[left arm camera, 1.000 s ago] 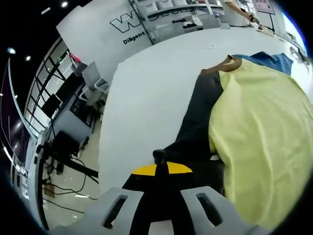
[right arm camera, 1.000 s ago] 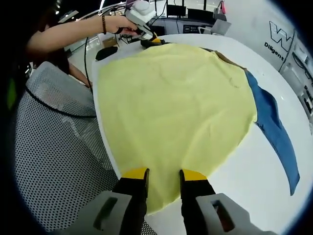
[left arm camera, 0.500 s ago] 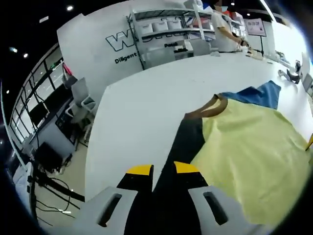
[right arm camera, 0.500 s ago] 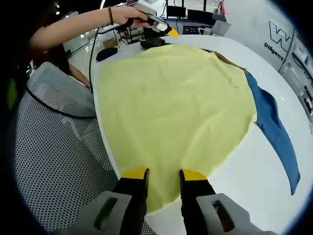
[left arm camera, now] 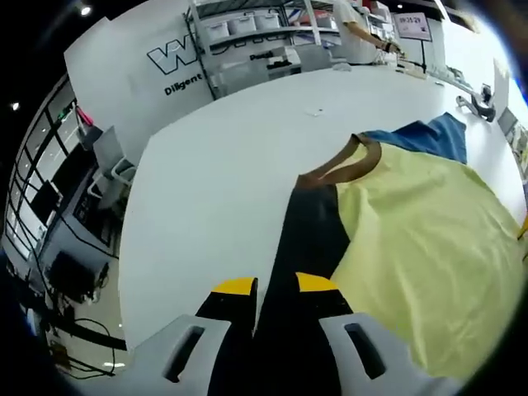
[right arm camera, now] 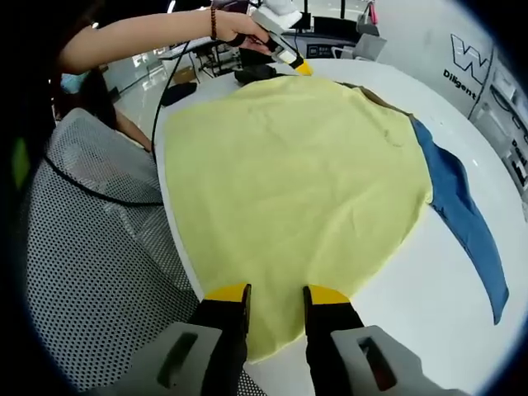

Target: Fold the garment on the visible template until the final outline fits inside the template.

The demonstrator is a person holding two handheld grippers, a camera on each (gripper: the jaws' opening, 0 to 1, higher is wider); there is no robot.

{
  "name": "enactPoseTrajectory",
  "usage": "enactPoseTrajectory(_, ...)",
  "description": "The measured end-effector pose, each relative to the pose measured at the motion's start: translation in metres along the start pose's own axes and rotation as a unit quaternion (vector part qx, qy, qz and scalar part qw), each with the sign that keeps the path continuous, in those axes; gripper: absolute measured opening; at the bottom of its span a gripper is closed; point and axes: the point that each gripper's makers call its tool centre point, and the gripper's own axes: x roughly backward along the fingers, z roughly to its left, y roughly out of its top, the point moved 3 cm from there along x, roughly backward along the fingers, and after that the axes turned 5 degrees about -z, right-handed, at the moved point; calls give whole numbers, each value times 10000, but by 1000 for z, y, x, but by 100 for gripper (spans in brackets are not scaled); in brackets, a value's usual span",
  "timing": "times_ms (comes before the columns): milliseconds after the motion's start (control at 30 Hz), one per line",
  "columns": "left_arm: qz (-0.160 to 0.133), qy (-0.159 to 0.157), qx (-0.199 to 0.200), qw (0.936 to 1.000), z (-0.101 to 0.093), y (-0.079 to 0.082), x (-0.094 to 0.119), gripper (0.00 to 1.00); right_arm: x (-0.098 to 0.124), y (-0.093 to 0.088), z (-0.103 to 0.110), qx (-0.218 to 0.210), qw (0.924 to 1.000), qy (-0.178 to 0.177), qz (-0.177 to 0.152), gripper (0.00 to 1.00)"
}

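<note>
A yellow shirt (right arm camera: 297, 165) lies spread flat on the white table (right arm camera: 429, 313). It has a black sleeve (left arm camera: 309, 231), a brown collar (left arm camera: 346, 165) and a blue sleeve (right arm camera: 466, 214). My left gripper (left arm camera: 275, 285) is open and held above the black sleeve, which runs away between its jaws in the left gripper view. In the right gripper view the left gripper (right arm camera: 299, 66) hovers clear of the black sleeve (right arm camera: 256, 74) at the far edge. My right gripper (right arm camera: 276, 294) is open at the near hem, with yellow cloth lying between its jaws.
A grey mesh chair (right arm camera: 99, 272) stands close against the table edge on the left. The person's arm (right arm camera: 140, 41) reaches over the far side. Shelving and another person (left arm camera: 363, 33) stand beyond the table (left arm camera: 223, 165). A small tool (left arm camera: 483, 103) lies near its far edge.
The left gripper opened, let go of the black sleeve and lifted away from it. The sleeve stays on the table. The right gripper and yellow shirt have not moved.
</note>
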Motion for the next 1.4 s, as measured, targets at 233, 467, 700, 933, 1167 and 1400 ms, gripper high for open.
enactPoseTrajectory(233,176,-219,-153,9995,-7,-6,-8,14,0,-1,1,29,10000,0,-3,22)
enactPoseTrajectory(467,120,-453,331,9984,-10,-6,-10,9,1,-1,1,-15,10000,20,-31,23)
enactPoseTrajectory(700,147,-450,576,9972,-7,-5,-9,9,1,0,2,-140,9998,67,-98,24)
enactPoseTrajectory(933,73,-584,691,9959,-5,-7,-9,14,1,0,2,-150,9998,86,-94,24)
enactPoseTrajectory(1167,-12,-649,716,9953,-6,-6,-11,9,1,0,2,-238,9996,94,-140,24)
enactPoseTrajectory(1400,-29,-484,329,9983,-4,-3,-16,1,1,0,2,-188,9997,84,-125,25)
